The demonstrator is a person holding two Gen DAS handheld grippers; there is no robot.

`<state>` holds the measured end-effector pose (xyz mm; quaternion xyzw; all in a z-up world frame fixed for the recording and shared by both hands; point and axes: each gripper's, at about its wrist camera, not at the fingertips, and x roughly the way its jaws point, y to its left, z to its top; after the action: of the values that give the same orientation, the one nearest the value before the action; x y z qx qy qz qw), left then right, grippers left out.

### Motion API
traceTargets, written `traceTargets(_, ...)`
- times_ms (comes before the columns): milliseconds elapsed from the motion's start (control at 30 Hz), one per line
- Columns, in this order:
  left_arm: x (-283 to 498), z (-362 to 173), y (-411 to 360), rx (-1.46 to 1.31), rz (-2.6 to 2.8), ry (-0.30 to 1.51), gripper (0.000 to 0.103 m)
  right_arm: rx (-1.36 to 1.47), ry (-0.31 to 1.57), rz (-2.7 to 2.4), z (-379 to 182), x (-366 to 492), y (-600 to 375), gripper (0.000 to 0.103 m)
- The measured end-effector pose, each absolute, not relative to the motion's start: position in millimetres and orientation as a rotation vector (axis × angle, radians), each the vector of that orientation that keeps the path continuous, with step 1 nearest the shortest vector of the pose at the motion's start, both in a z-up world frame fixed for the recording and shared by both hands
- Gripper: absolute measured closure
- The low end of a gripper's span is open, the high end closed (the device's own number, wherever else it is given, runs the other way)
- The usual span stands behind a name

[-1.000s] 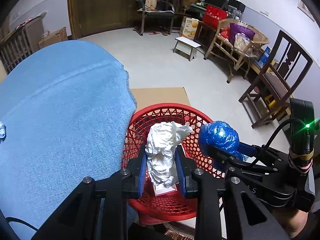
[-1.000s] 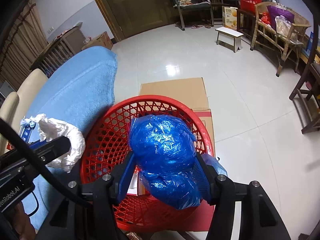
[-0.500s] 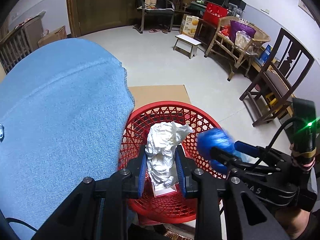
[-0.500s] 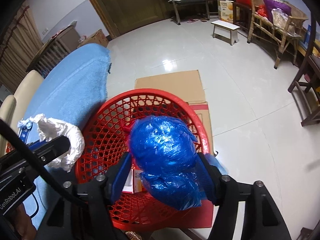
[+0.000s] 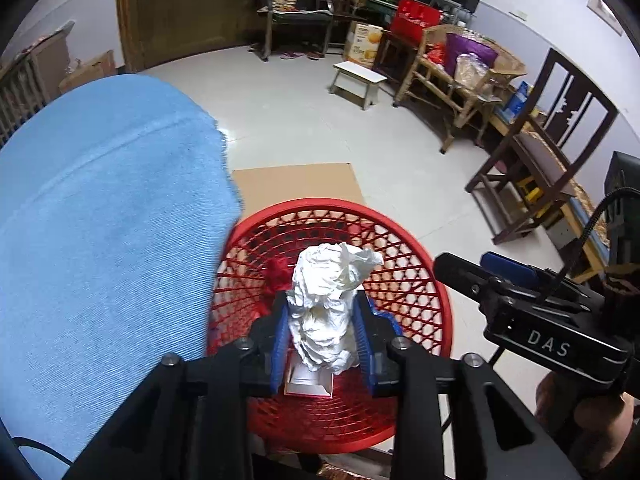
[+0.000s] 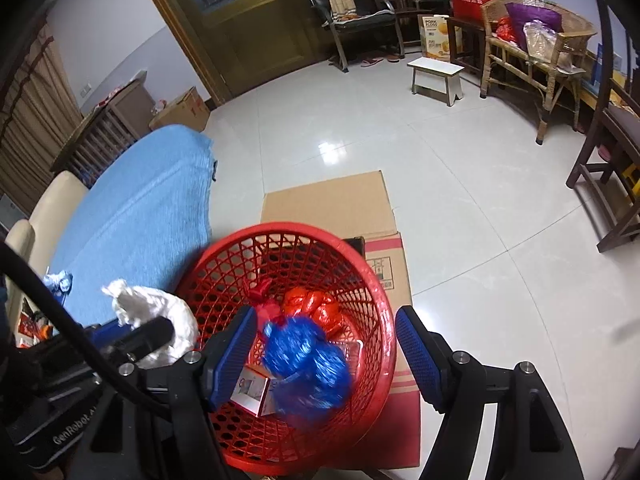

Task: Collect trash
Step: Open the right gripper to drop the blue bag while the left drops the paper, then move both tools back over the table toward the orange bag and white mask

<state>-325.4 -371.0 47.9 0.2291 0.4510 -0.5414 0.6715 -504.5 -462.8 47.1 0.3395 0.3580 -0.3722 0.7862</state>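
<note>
Glossy pale tiled floor (image 6: 460,184), wooden door (image 6: 240,12), dark chairs, rattan bench (image 6: 540,56), white stool (image 6: 436,76).

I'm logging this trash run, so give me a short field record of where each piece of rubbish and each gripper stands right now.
bin: red plastic mesh basket on flattened cardboard
blue wad: crumpled blue plastic bag, blurred, in the basket, clear of the pads
white wad: crumpled white paper between left gripper pads, over the basket
right gripper: jaws have just been opening, nothing between them
left gripper jaws: have just been opening
also in basket: red plastic bag, small carton
</note>
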Motion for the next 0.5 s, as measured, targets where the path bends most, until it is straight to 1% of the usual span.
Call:
traceTargets(33, -325.9, 48.7, -371.9, 0.519, -1.214, 1.014, 0.048, 0.733, 0.767, -0.804, 48.4, -504.9, -463.9, 0.028)
traceTargets(67, -325.7, 50.4, -371.2, 0.514, -1.209, 1.005, 0.036, 0.734, 0.763, -0.806, 49.4, -505.1, -464.6, 0.028)
traceTargets(100, -324.9, 53.3, -369.2, 0.502, -1.204, 0.992, 0.034, 0.734, 0.762, -0.808, 49.7, -505.6, -464.6, 0.028)
traceTargets(300, -304.5, 70.2, -351.3, 0.422, -1.187, 0.987, 0.034, 0.729, 0.753, -0.815, 54.4, -504.4, -466.0, 0.028)
traceTargets(500, -260.1, 93.6, -309.3, 0.309, -1.094, 0.954, 0.033, 0.707, 0.752, -0.805, 60.1, -490.6, -460.7, 0.028)
